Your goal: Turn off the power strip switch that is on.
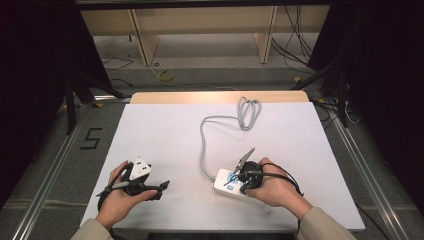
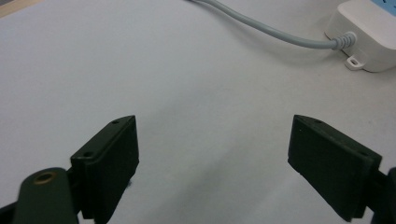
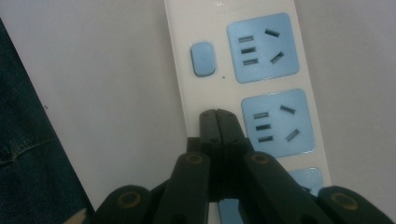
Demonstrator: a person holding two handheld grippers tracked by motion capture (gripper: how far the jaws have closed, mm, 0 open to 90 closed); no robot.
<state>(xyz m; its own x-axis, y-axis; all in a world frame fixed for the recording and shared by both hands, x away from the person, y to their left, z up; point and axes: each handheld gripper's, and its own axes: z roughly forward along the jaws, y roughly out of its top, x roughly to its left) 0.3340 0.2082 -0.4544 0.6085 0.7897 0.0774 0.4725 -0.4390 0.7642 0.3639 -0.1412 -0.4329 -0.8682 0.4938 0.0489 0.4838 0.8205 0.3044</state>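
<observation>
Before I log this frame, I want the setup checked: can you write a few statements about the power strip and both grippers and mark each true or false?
1. The right gripper is shut, over the power strip. True.
2. The left gripper grips the grey cable. False: its jaws stand open over bare table, with the cable farther off.
3. The power strip's sockets are blue. True.
4. A plug sits in one socket. False: the sockets in view are empty.
5. The cable is bundled at the table's far edge. True.
</observation>
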